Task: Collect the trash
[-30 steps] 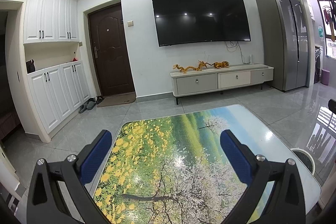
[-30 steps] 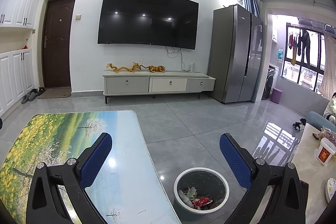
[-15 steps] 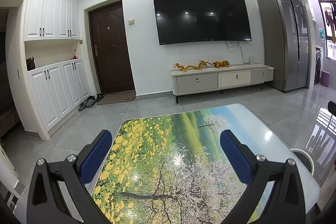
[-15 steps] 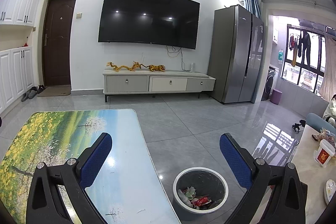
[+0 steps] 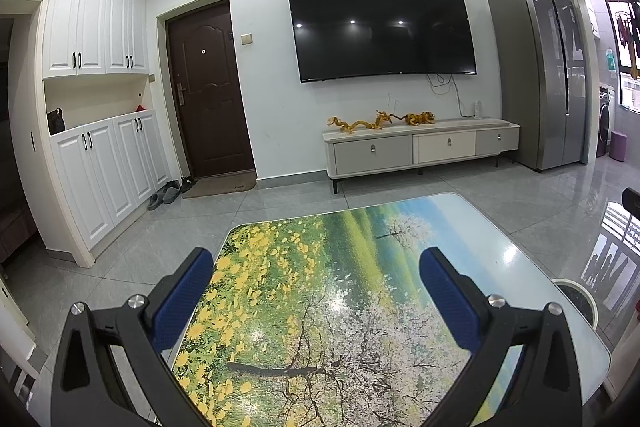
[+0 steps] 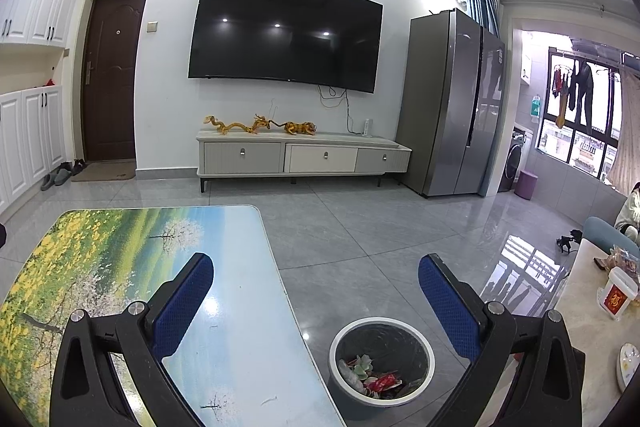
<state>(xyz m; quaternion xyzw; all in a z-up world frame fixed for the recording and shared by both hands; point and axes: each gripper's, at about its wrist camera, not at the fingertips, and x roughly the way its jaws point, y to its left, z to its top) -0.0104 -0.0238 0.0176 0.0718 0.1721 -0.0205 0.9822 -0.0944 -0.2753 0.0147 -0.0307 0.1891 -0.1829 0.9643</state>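
Glossy landscape-print table (image 5: 340, 307) bare across the lower centre of the left view, framed by the left gripper (image 5: 316, 301), blue pads spread wide, nothing held. Lower right of the right view: white-rimmed bin (image 6: 382, 363) on grey tile just beside the table edge, trash (image 6: 372, 377) inside — crumpled wrappers, red and pale green. Right gripper (image 6: 316, 301) likewise spread and empty above it. Likely light, soft, crinkly and slippery stuff; best pinched at a bunched fold.
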